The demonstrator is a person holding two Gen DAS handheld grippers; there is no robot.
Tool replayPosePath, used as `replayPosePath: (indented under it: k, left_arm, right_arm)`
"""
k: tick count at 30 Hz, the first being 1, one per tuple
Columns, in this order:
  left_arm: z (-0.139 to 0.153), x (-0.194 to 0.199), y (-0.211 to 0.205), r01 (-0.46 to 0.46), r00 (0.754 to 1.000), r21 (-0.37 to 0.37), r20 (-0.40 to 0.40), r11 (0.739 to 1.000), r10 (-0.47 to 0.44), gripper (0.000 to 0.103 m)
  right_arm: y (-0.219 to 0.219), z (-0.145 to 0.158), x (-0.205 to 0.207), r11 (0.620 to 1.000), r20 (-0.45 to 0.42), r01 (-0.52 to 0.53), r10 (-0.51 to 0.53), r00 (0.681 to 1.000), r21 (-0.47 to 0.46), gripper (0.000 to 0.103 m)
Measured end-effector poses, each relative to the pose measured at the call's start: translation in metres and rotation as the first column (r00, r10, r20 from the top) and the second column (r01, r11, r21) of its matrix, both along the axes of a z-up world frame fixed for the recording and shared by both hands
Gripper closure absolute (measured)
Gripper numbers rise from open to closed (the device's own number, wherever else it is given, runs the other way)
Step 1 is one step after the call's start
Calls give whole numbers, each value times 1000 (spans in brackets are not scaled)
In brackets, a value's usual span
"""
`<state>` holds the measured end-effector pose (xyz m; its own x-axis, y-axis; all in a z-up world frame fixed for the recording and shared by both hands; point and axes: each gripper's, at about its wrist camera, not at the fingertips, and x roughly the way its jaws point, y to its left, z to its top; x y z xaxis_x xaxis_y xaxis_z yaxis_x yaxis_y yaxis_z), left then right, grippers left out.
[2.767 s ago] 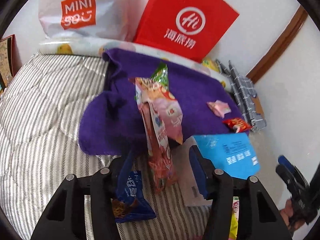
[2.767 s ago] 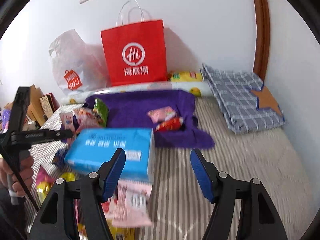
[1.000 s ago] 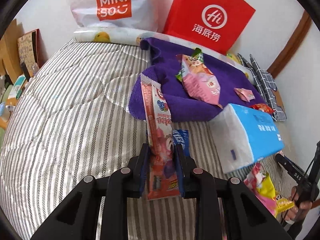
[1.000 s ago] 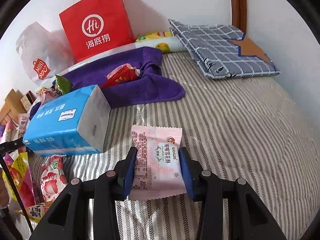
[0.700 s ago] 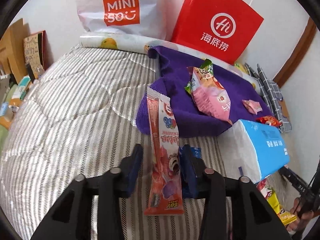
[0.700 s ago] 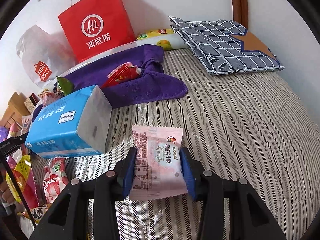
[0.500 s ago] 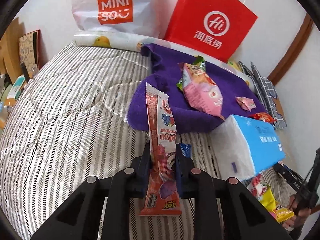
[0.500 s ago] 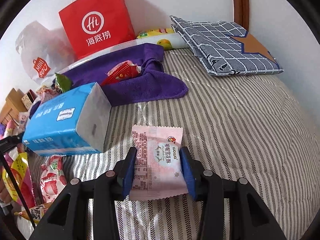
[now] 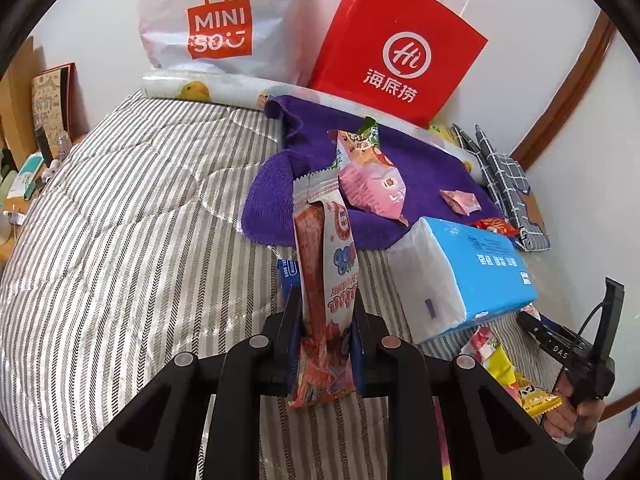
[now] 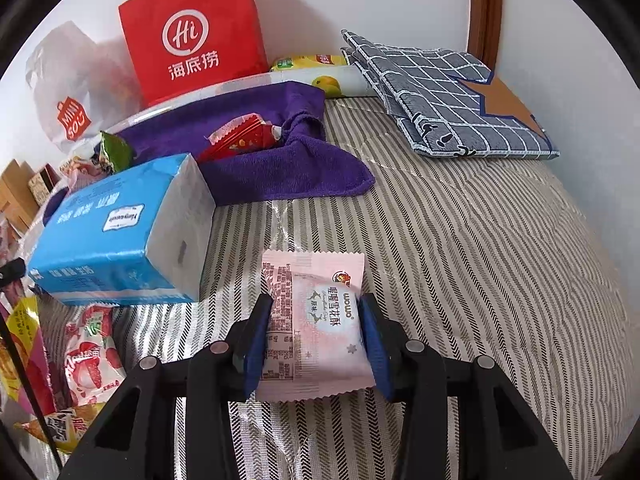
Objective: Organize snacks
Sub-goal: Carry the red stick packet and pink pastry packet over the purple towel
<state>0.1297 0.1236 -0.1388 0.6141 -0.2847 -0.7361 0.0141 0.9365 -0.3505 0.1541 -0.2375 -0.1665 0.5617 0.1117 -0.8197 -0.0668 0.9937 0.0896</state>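
Since a moment ago my left gripper (image 9: 325, 330) has pinched tight again on the long red snack stick (image 9: 325, 280) and lifted it a little, so the crinkled foil strip now stands nearly upright between my blue pads, its serrated silver top leaning toward the purple towel (image 9: 420, 168). My right gripper (image 10: 316, 334) has barely stirred: its jaws clamp the flat pink pastry packet (image 10: 316, 320) by both side edges, matte plastic with zigzag ends, held just over the bedcover.

The towel is thick, fuzzy terry, bunched and folded at its near corner. On it lie a puffy pink-and-green snack bag (image 9: 372, 176), a small folded pink wrapper (image 9: 460, 202) and a shiny red wrapper (image 10: 244, 138). A blue tissue pack (image 10: 120, 236), soft-sided and brick-shaped with a white end, lies just in front of the towel. To its side glossy packets are heaped, a strawberry-print bag (image 10: 92, 360) and a yellow packet (image 9: 536, 396) among them. A person's hand (image 9: 576, 416) grips my right handle at the edge of the left view.

All this rests on a quilted bedcover (image 9: 120, 240), grey-and-white striped with a fine herringbone weave. Against the white wall stand a stiff red paper bag (image 9: 400, 48) with cord handles and a crumpled white plastic bag (image 9: 220, 20). A folded blue checked cloth (image 10: 448, 96) lies by the brown wooden trim.
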Motion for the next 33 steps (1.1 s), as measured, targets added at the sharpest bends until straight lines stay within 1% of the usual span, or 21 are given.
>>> replayPosePath:
  k: [3, 5, 10, 12, 16, 19, 24, 27, 30, 33]
  left_arm:
    - [1, -3, 2, 10, 1000, -37, -3, 999, -10, 84]
    - [2, -5, 2, 14, 1000, -51, 1, 999, -14, 85]
    - [13, -13, 1, 28, 999, -48, 30, 998, -27, 85]
    - [18, -15, 0, 34, 999, -42, 42, 999, -32, 85]
    - [31, -19, -4, 54, 996, -44, 68, 998, -51, 85]
    - [40, -19, -10, 73, 994, -55, 88, 996, -68, 85]
    - [55, -16, -21, 97, 989, -59, 116, 994, -90, 85]
    - [65, -13, -30, 121, 985, -66, 132, 990, -111, 85]
    - [72, -12, -40, 148, 980, -74, 143, 986, -137, 85]
    - [76, -8, -52, 168, 977, -69, 147, 983, -156, 85]
  right_arm:
    - [0, 0, -1, 1000, 1, -1, 1, 1000, -5, 61]
    - [-3, 0, -2, 1000, 7, 2, -3, 1000, 16, 62]
    - [-8, 6, -8, 999, 16, 21, -22, 1000, 43, 63]
    - [-8, 13, -13, 998, 35, 19, -20, 999, 55, 63]
    - [-3, 34, -20, 999, 84, -3, -2, 996, 49, 63]
    - [3, 51, -25, 998, 117, -29, 22, 993, 57, 63]
    - [13, 72, -31, 996, 165, -73, 63, 984, 51, 63]
    - [17, 78, -32, 995, 183, -90, 79, 980, 54, 63]
    - [21, 82, -29, 992, 187, -105, 89, 978, 76, 63]
    - [26, 85, -26, 989, 187, -120, 101, 977, 91, 63]
